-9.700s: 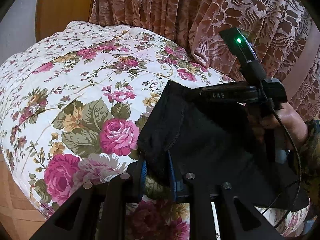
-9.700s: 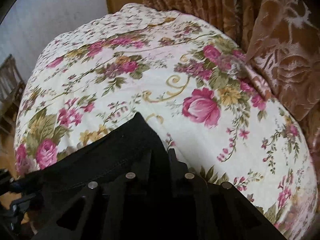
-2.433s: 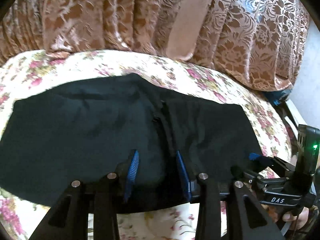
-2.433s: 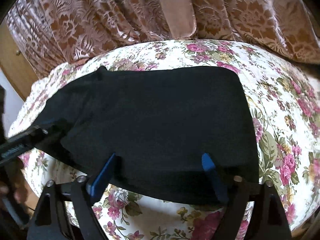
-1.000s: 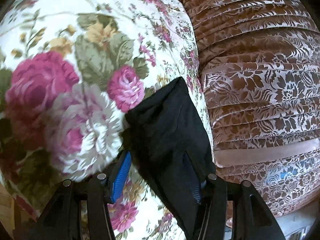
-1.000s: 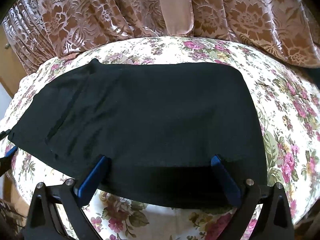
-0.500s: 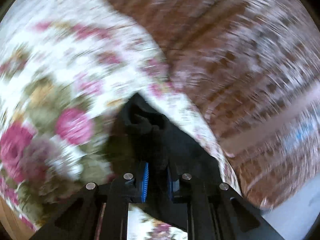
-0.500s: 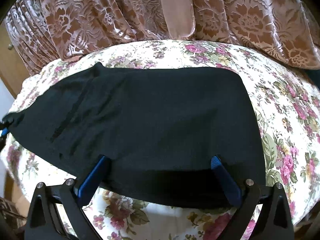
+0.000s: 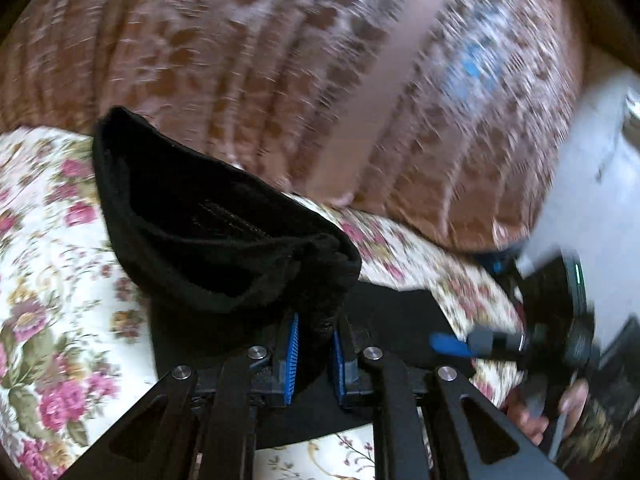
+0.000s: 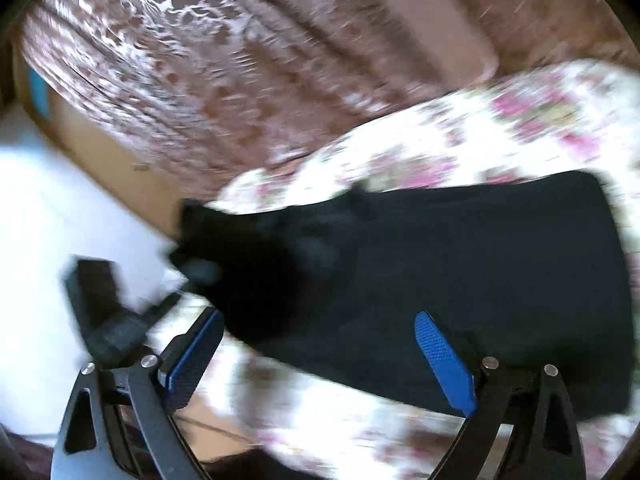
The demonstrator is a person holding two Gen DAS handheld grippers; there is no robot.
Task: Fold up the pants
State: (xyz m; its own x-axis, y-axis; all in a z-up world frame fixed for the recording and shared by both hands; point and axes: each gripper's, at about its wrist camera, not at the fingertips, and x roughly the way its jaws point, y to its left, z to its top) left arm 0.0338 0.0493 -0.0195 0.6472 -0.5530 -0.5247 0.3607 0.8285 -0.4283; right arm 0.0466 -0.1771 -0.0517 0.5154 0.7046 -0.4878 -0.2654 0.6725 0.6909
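Observation:
Black pants (image 10: 460, 264) lie folded on a floral bedspread (image 9: 52, 280). My left gripper (image 9: 314, 346) is shut on one end of the pants (image 9: 224, 236) and holds it lifted off the bed, the cloth bunched between the blue pads. My right gripper (image 10: 320, 364) is open and empty, its blue pads (image 10: 444, 360) spread over the near edge of the pants. It also shows at the right of the left wrist view (image 9: 452, 345). The left gripper's body (image 10: 108, 320) shows blurred at the left of the right wrist view. Both views are motion-blurred.
A brown patterned curtain (image 9: 320, 80) hangs behind the bed. A white wall (image 9: 592, 184) is at the right. A wooden panel (image 10: 92, 148) and pale floor (image 10: 48, 220) lie to the left of the bed.
My left gripper closed on the pants' end, lifted it and swung toward the right gripper. My right gripper stayed open and swung to the left.

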